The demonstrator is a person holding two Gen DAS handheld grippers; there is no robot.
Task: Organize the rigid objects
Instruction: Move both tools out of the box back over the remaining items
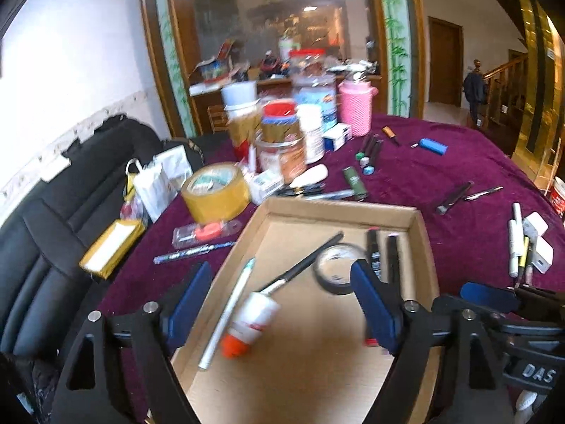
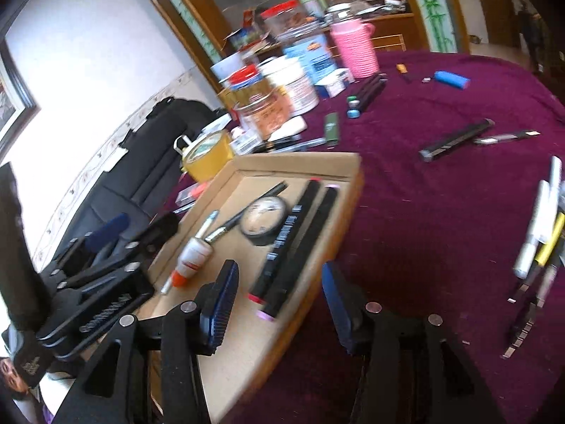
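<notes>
Left wrist view: the left gripper (image 1: 282,300) hangs wide open and empty over the cardboard tray (image 1: 339,208) on the purple tablecloth (image 1: 441,162). Inside lie a white glue bottle (image 1: 252,319), a silver pen (image 1: 229,311), a black brush (image 1: 303,265), a round tape roll (image 1: 335,268) and two black markers (image 2: 293,243). Right gripper (image 2: 279,304) stands partly open, empty, straddling the tray's near right edge.

In the cardboard box (image 2: 353,176) I count two black markers (image 2: 282,243), one white pen (image 1: 229,312), one glue bottle (image 1: 252,318), one tape roll (image 2: 263,221) and one brush (image 1: 303,263).
</notes>
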